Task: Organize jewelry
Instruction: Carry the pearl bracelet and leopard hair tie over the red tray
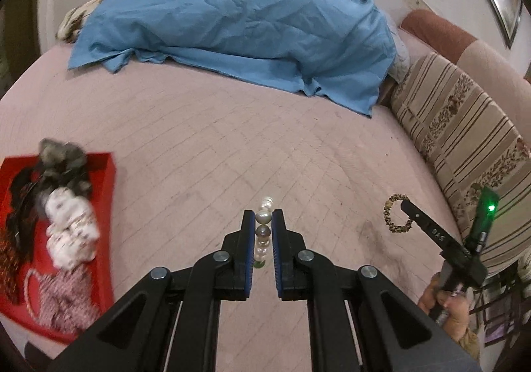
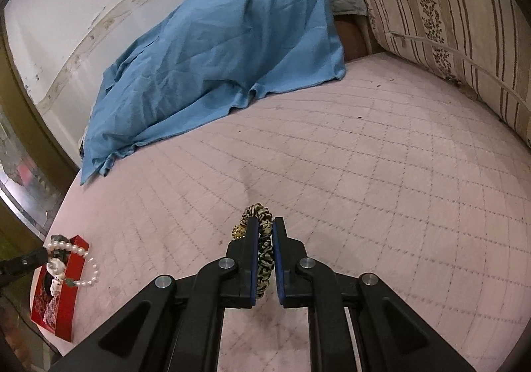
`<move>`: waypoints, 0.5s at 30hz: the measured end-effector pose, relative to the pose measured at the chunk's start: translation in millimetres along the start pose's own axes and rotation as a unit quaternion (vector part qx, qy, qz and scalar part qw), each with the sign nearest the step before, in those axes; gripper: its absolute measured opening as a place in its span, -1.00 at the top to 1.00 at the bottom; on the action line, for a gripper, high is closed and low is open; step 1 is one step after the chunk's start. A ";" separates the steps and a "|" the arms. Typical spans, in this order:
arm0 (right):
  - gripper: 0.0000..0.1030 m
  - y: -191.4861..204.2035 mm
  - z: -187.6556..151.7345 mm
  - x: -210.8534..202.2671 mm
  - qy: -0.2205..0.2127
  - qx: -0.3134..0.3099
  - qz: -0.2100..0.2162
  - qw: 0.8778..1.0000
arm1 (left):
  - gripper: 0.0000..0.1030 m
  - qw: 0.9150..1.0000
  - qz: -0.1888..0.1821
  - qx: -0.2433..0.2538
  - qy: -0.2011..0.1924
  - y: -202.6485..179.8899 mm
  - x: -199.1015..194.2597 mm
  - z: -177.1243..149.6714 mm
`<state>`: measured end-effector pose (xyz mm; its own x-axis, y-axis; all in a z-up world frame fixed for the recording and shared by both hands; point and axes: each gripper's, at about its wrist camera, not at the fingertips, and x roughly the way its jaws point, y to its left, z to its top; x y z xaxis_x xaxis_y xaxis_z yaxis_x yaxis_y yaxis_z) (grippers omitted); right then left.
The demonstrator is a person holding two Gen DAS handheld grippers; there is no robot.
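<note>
My left gripper (image 1: 264, 217) is shut on a pearl bracelet (image 1: 264, 232), held edge-on above the pink bed; the bracelet also shows in the right wrist view (image 2: 84, 267), hanging beside the red box. My right gripper (image 2: 265, 224) is shut on a leopard-print scrunchie bracelet (image 2: 264, 252) with a gold bead; it also shows in the left wrist view (image 1: 396, 217), held by the right gripper (image 1: 406, 207) off to the right. A red box (image 1: 106, 192) at the left holds several pieces of fabric and jewelry; it also shows in the right wrist view (image 2: 66, 299).
A pink quilted bed cover (image 1: 232, 146) lies under both grippers. A blue cloth (image 1: 239, 23) covers a heap at the far side. A striped floral cushion (image 1: 464, 139) runs along the right edge. The wall is behind.
</note>
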<state>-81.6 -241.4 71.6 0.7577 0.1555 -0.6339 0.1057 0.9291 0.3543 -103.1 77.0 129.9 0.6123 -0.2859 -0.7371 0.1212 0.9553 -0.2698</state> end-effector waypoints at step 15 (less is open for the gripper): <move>0.82 54.0 -52.0 -8.7 0.003 -0.090 -0.057 0.994 | 0.82 0.992 0.078 -0.082 -0.058 107.0 -90.2 -23.5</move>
<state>-115.9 -175.1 60.5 0.7429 0.0470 -0.6677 0.0731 0.9859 0.1507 -163.8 203.2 152.9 0.7006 -0.1166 -0.7040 -0.1051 0.9589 -0.2634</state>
